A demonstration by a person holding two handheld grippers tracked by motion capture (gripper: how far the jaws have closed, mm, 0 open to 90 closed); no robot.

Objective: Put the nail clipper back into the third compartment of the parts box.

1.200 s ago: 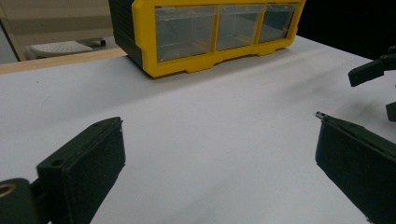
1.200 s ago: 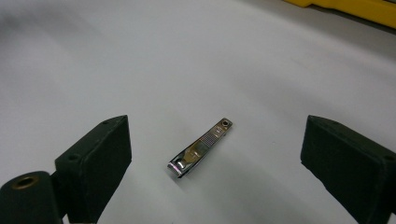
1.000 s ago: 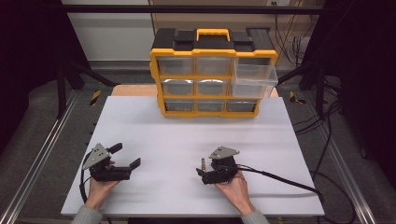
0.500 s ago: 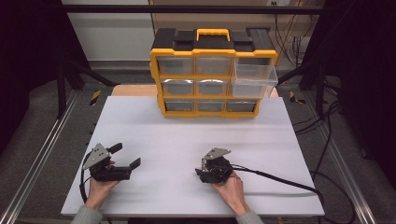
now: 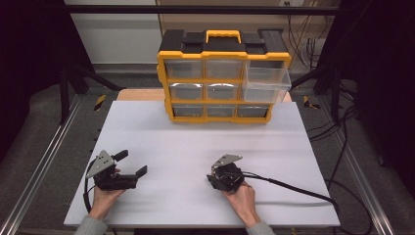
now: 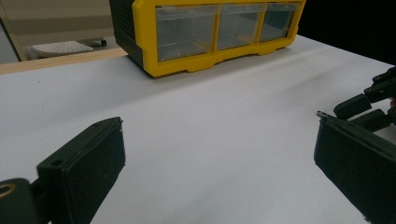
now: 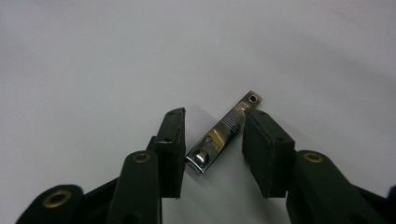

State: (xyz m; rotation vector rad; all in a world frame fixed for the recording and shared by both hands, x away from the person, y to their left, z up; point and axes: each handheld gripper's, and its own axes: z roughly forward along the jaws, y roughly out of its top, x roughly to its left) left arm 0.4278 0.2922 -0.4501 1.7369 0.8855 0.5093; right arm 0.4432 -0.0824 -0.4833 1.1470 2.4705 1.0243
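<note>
A small metal nail clipper (image 7: 224, 130) lies slantwise on the white table (image 5: 195, 137). My right gripper (image 7: 212, 114) points steeply down at it, jaws narrowed so that one pad meets each end of the clipper. In the high view the right gripper (image 5: 222, 177) sits at the near middle of the table, and its body hides the clipper. My left gripper (image 5: 132, 162) rests low at the near left, open wide and holding nothing. In the left gripper view its jaws (image 6: 219, 140) frame bare table, with the right gripper (image 6: 373, 100) at the far right edge.
A yellow and black drawer organizer (image 5: 222, 81) stands at the table's far edge, also seen in the left gripper view (image 6: 210, 28). Its top right clear drawer (image 5: 266, 78) is pulled out. The right gripper's cable (image 5: 293, 188) trails across the table to the right.
The right gripper has tipped forward and down onto the table. The left gripper has stayed where it was.
</note>
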